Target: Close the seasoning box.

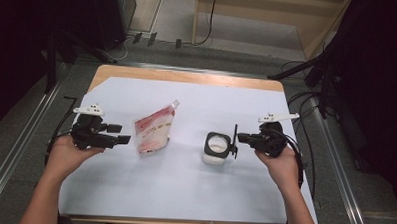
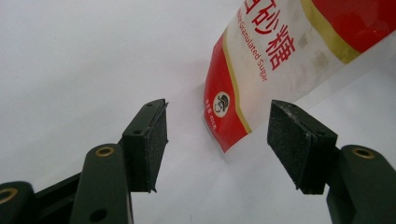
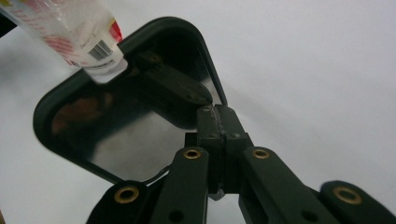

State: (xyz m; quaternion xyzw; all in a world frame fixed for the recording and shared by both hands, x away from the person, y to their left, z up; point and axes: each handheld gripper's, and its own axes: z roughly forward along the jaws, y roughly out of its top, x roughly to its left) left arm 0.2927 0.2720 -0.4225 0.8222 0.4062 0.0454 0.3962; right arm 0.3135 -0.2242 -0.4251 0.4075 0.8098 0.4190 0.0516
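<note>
Right tongs were pinched on the container lid; left tongs stood spread before the sugar pouch. Risk judged: an off-centre grip could topple the pouch.

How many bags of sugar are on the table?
1. The sugar bag stands on the white sheet, just right of the open left gripper.

A white-covered wooden table stands on grey floor, dark surroundings.
</note>
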